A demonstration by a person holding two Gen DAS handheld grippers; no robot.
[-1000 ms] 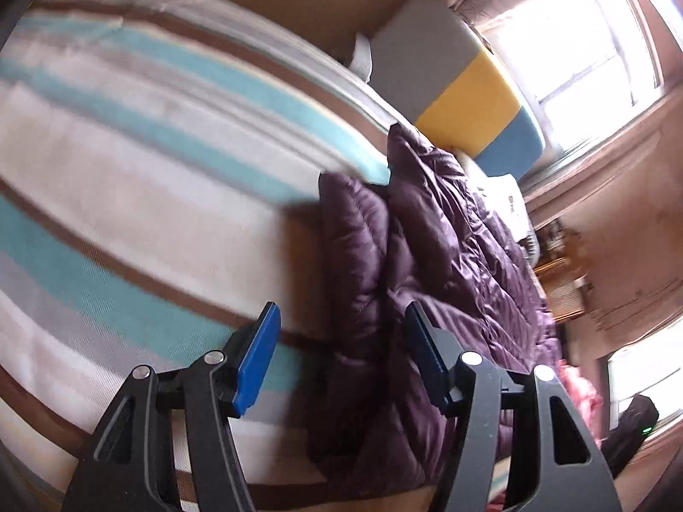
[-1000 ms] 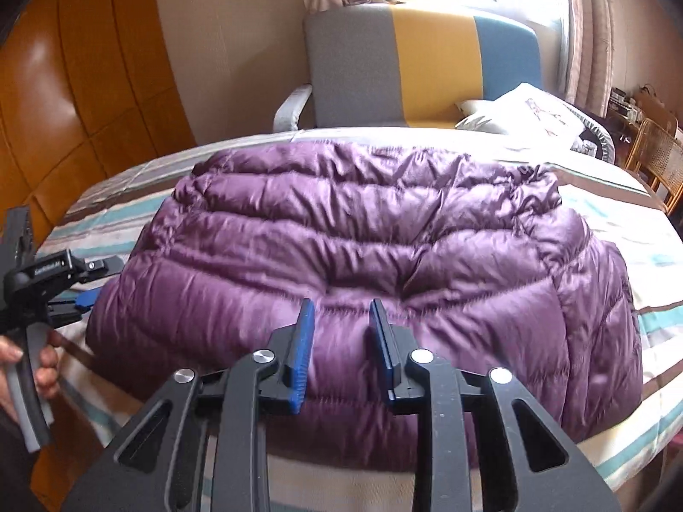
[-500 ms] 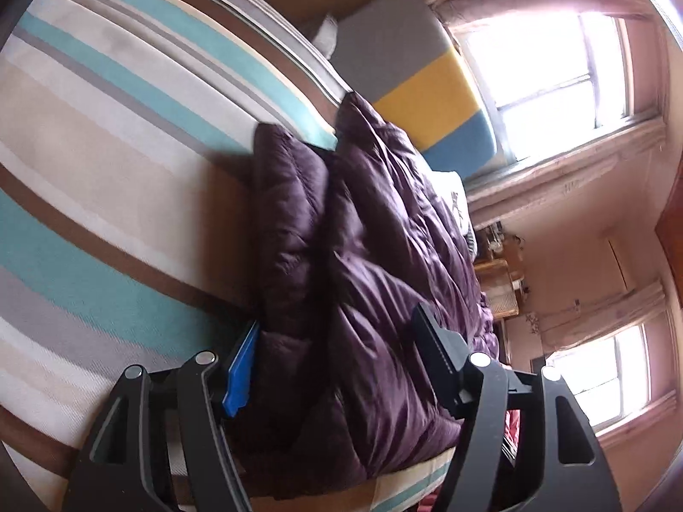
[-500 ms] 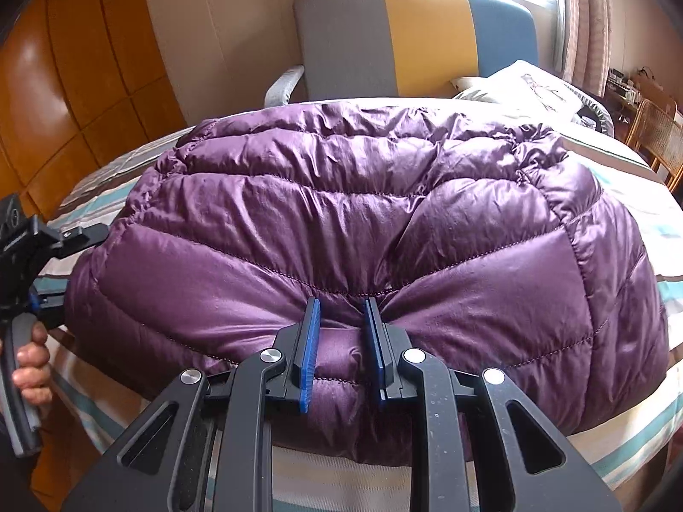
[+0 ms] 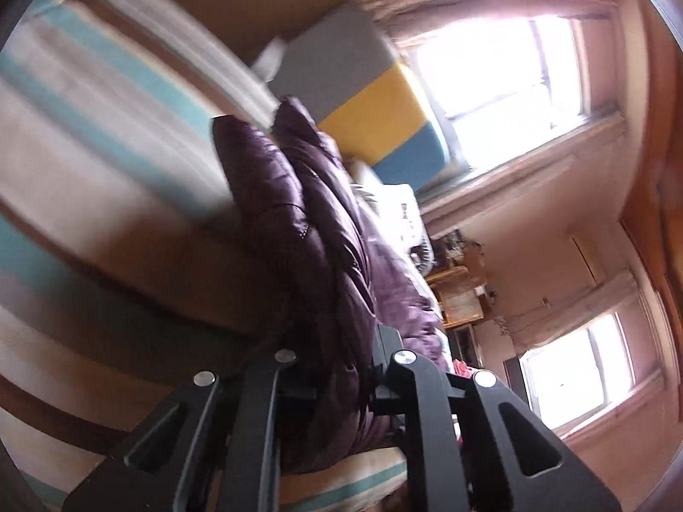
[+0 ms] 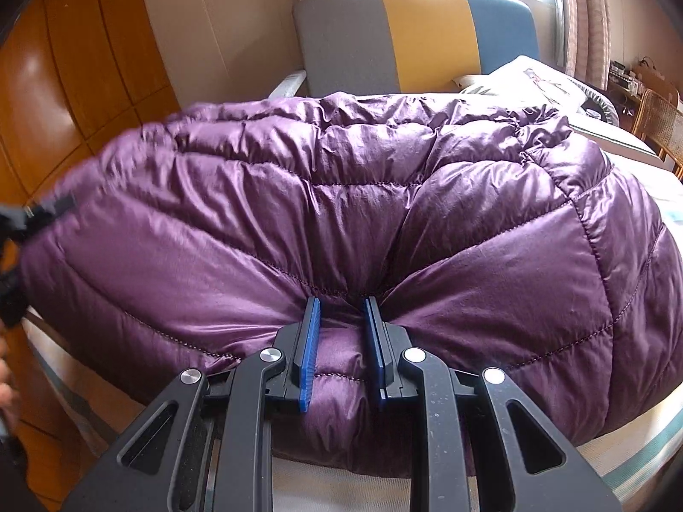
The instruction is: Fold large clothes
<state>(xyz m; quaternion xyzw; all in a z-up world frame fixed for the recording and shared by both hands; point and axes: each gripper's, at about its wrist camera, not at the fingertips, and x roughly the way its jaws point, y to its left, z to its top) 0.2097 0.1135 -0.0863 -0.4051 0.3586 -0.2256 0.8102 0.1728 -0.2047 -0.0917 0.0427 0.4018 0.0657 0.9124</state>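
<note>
Striped bed (image 5: pixel 106 196) unchanged; left claw (image 5: pixel 341 367), earlier open, is closing on jacket (image 6: pixel 341 213); right claw (image 6: pixel 341 354) still grips it.

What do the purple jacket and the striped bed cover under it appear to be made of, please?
Purple jacket: probably thin nylon or polyester shell over down-like fill; it has a satin sheen, fine crinkles and puffy stitched channels. Striped bed cover: seemingly woven cotton-type cloth, matte, with no shine; the weave itself is too blurred to confirm.

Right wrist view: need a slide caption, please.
Right gripper pinches the near hem of a purple puffer jacket spread on a striped bed.
</note>
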